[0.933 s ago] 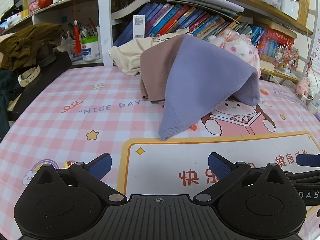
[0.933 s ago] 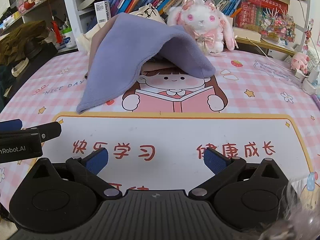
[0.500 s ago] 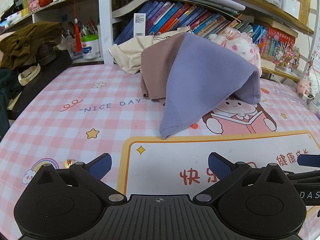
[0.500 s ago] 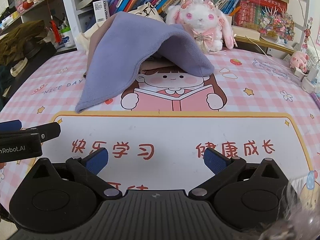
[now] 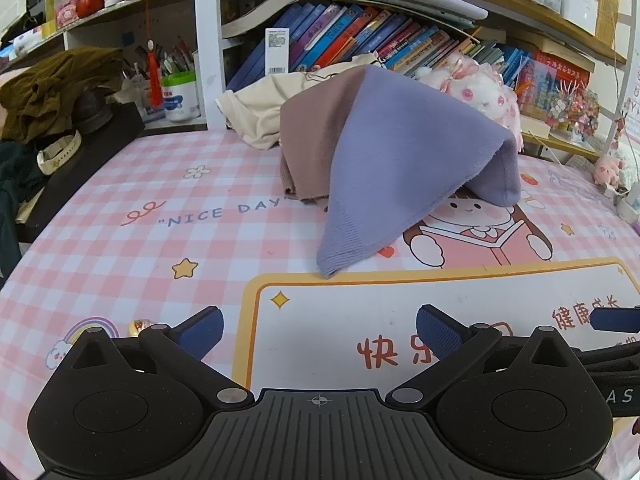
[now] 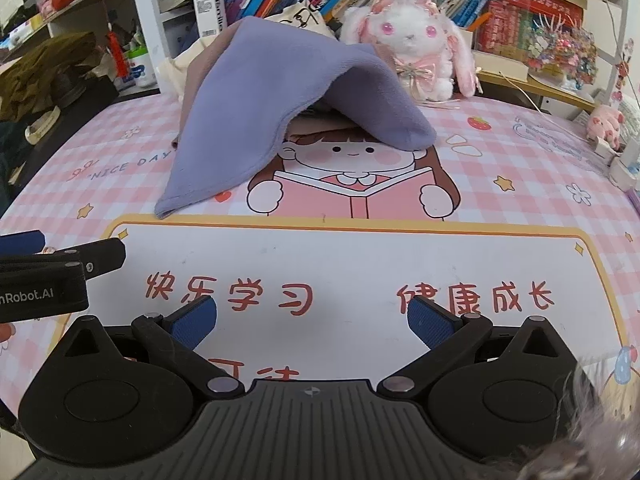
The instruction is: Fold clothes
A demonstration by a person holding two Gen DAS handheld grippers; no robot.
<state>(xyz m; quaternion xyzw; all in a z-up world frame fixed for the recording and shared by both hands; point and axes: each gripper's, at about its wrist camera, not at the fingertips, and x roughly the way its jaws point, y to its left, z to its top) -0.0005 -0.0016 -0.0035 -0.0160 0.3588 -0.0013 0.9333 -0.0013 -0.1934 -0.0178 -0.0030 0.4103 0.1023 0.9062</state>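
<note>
Lying heaped at the back of the pink checked mat (image 5: 120,248), the clothes are being faced by two empty grippers. At far left, an olive garment (image 5: 56,88) is being left on a dark ledge, well apart. The left gripper (image 5: 319,326) is being held low over the mat with its jaws spread wide, nothing between them. Ahead, the purple knit (image 5: 404,160) is being draped over a brown garment (image 5: 316,132), its ribbed corner (image 5: 334,258) trailing nearest. That corner is probably best pinched first and the knit drawn clear onto the white panel (image 6: 360,268) before flattening. The right gripper (image 6: 312,322) is likewise being held open and empty. A plush rabbit (image 6: 412,48) is sitting just behind the pile, likely to be snagged.
</note>
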